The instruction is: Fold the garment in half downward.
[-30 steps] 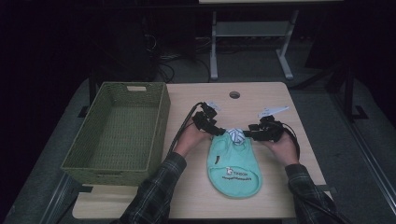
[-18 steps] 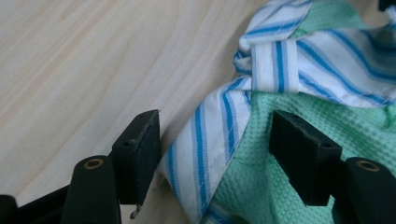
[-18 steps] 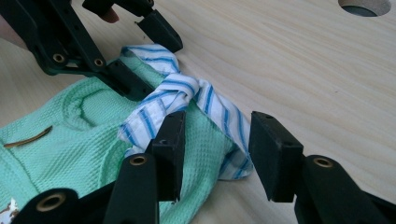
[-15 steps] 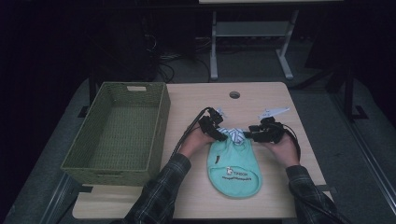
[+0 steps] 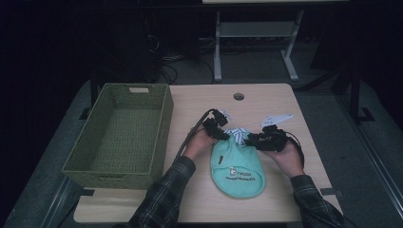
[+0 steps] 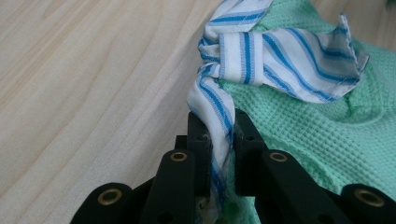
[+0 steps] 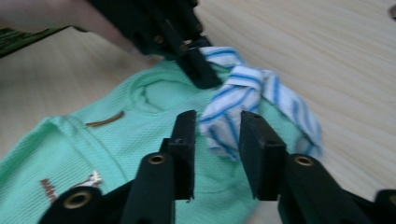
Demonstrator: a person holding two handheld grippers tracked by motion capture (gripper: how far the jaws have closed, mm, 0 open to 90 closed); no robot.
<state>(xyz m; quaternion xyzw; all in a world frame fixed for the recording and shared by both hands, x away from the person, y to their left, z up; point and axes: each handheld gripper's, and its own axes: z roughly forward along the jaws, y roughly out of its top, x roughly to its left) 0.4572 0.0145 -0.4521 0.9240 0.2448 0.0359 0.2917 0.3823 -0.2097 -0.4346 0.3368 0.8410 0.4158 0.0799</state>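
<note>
A mint-green bib [image 5: 237, 171] lies flat on the table, its blue-and-white striped ties [image 5: 236, 134] knotted at the far end. My left gripper [image 5: 222, 134] has just been closing and is shut on one striped tie [image 6: 219, 107] below the knot [image 6: 238, 58]. My right gripper [image 5: 250, 139] faces it from the other side. Its jaws have just been closing, and the other tie end [image 7: 224, 116] hangs between them with gaps still showing [image 7: 217, 122]. The left gripper [image 7: 201, 70] also appears across the bib [image 7: 116, 140].
A woven green basket [image 5: 160, 124] stands empty at the left of the wooden table [image 5: 266, 104]. A round cable hole [image 5: 238, 96] sits near the far edge. Cables trail from both grippers, and plaid sleeves come in from the bottom.
My left gripper has edged slightly right and nearer, toward the knotted ties. The bib and the right hand stay where they were.
</note>
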